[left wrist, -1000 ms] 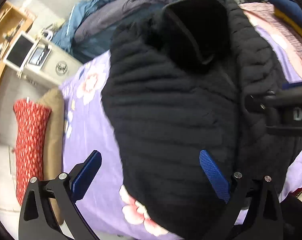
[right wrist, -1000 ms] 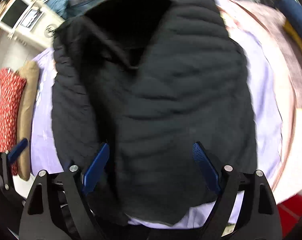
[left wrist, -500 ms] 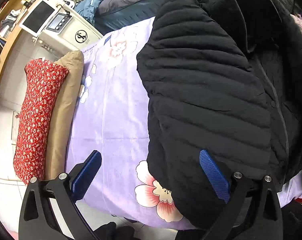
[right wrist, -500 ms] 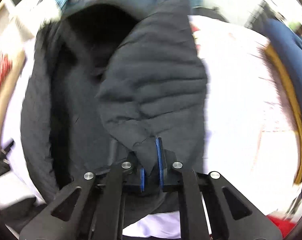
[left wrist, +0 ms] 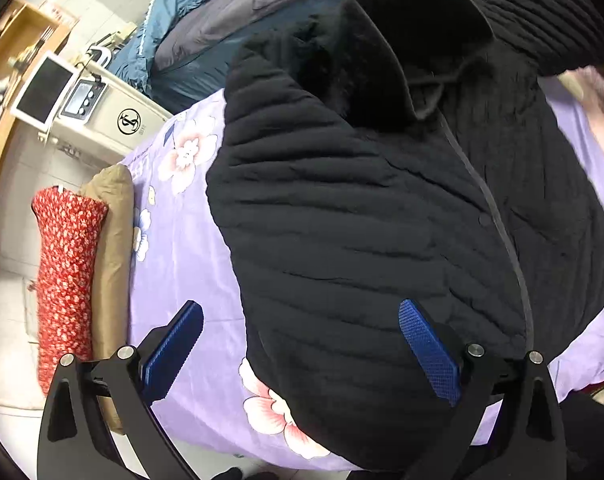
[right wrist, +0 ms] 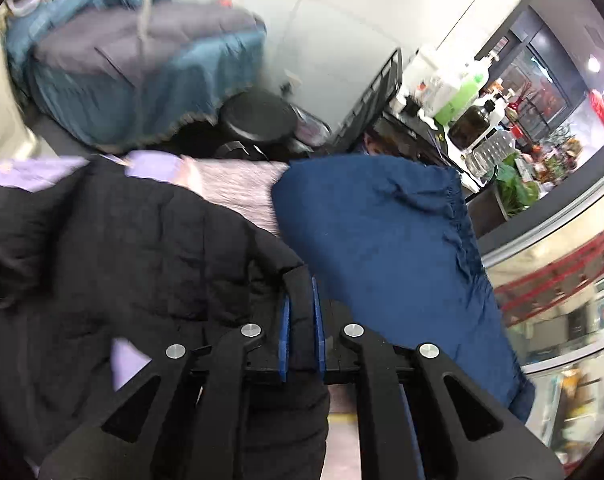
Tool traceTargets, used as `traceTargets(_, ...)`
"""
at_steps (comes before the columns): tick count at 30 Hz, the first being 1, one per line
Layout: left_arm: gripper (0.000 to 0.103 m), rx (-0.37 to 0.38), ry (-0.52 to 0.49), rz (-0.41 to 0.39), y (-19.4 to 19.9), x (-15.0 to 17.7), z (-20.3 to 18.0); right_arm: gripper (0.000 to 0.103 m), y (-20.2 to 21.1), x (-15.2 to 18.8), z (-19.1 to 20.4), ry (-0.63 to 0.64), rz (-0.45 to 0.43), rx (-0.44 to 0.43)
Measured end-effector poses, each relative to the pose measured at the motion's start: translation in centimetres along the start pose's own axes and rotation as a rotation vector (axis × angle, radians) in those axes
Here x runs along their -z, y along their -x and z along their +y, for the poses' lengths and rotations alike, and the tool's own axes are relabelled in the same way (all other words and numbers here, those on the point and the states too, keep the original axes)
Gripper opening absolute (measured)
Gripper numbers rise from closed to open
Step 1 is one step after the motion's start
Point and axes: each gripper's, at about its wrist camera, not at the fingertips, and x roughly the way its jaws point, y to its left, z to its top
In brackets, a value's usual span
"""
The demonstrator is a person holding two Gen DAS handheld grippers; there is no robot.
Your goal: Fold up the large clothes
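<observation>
A black quilted jacket (left wrist: pixel 362 240) with a furry collar lies spread on a purple floral sheet (left wrist: pixel 190 248). My left gripper (left wrist: pixel 302 344) hovers open over the jacket's near left hem; one pad is above the sheet, the other above the jacket. In the right wrist view, my right gripper (right wrist: pixel 301 312) has a fold of the black jacket (right wrist: pixel 142 260) pinched between its blue pads. Its jaws are opening slightly, and the fabric is still between them. The sleeve trails up and off to the right.
A red patterned roll (left wrist: pixel 66 280) and a tan roll (left wrist: pixel 110 240) lie along the sheet's left edge. A white machine (left wrist: pixel 114 120) and piled blue and grey bedding (left wrist: pixel 222 32) sit behind. A navy garment (right wrist: pixel 382 240) lies at the right, near a black stool (right wrist: pixel 258 116).
The right gripper closed on a fold of the jacket and swung it up and to the right, toward the navy garment. The left gripper stayed open, shifting slightly over the hem.
</observation>
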Motion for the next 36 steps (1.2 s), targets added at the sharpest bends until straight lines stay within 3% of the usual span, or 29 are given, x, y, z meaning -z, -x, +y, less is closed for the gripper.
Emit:
traceTargets(2,0.097,0.004,-0.022,0.003,0.1,0.0,-1.0,0.037,-3.7,-0.6,0.1,-0.023,0.059,0.06)
traceTargets(3,0.097,0.001,-0.038,0.004,0.2,-0.1,-1.7,0.066,-5.1,-0.9,0.2,-0.046,0.078,0.095)
traceTargets(4,0.097,-0.006,-0.053,0.003,0.3,-0.1,-2.4,0.078,-4.8,-1.2,0.4,-0.082,0.071,0.113)
traceTargets(7,0.097,-0.046,-0.124,-0.002,0.1,-0.2,-4.7,0.08,-1.9,-0.4,0.6,-0.241,-0.058,0.051)
traceTargets(10,0.097,-0.078,-0.177,0.025,-1.1,-0.4,-6.8,0.088,1.7,0.6,2.2,-0.289,-0.19,0.001)
traceTargets(13,0.097,-0.123,-0.223,0.071,-2.8,-0.4,-8.6,0.094,6.4,2.5,4.5,-0.289,-0.327,-0.125)
traceTargets(17,0.097,-0.281,-0.303,0.028,-5.0,0.9,-10.2,0.097,8.8,5.9,8.2,-0.208,-0.321,-0.298)
traceTargets(18,0.091,-0.3,-0.324,0.016,-5.4,1.2,-10.2,0.097,9.0,7.2,9.2,-0.197,-0.303,-0.317)
traceTargets(19,0.074,-0.314,-0.345,0.022,-6.1,1.7,-9.9,0.097,9.1,8.6,10.2,-0.191,-0.276,-0.336)
traceTargets(21,0.059,-0.253,-0.316,0.073,-7.1,2.1,-8.2,0.097,8.6,10.9,11.3,-0.201,-0.214,-0.36)
traceTargets(22,0.043,-0.213,-0.286,0.089,-7.2,2.3,-7.0,0.097,8.5,11.9,11.7,-0.213,-0.189,-0.37)
traceTargets(25,0.016,-0.129,-0.164,0.106,-6.3,2.4,-2.0,0.097,7.5,14.9,12.2,-0.263,-0.097,-0.388)
traceTargets(27,0.013,-0.056,-0.06,0.108,-5.1,2.3,2.4,0.097,7.1,16.7,12.4,-0.299,-0.035,-0.368)
traceTargets(29,0.012,-0.051,0.026,0.083,-3.6,2.3,8.0,0.097,6.9,17.8,12.2,-0.33,-0.004,-0.366)
traceTargets(34,0.012,-0.212,0.141,0.014,-3.6,1.0,21.1,0.097,6.7,19.5,12.1,-0.366,0.033,-0.399)
traceTargets(36,0.012,-0.234,0.183,0.01,-5.2,-0.3,25.3,0.097,6.8,19.7,12.6,-0.367,0.046,-0.412)
